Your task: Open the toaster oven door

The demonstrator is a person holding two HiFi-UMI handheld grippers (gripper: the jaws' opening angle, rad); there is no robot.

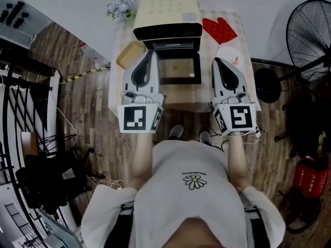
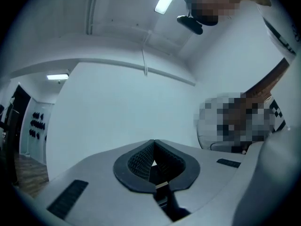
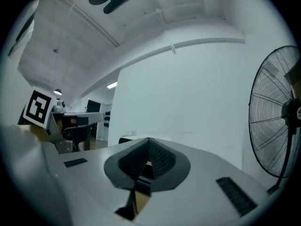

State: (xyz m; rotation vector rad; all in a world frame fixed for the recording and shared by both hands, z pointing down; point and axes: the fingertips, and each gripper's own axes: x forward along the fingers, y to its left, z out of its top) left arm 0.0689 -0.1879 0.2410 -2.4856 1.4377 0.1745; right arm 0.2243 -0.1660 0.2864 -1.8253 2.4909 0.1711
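To the left of the oven door, the left gripper [image 1: 149, 55] points forward and about level, away from the person. Its jaws are shut tight with nothing between them, and its own camera sees only bare wall and ceiling past the pads. Its tip appears, from the head view, just beside the door's left edge, close to the front left corner of the toaster oven [image 1: 166, 12].

Between the two grippers lies the door [image 1: 179, 66]. It looks already swung down and lies flat, glass up, reaching from the oven's dark mouth toward the person. Its hinge line and its long axis run left to right, across the line along which both grippers point. The oven stands on the table [image 1: 186, 105] ahead of both tips and below them. How high the grippers are above the door cannot be told.

To the right of the door, the right gripper [image 1: 216, 62] is held the same way, forward and about level, its jaws also closed on nothing. Its camera shows wall, with a fan [image 3: 277, 121] off to its right. It stands a little farther from the door's right edge than the left gripper does from the left edge, so the left seems the nearer.

Judging by the lowered door, the opening seems done; neither gripper touches it.
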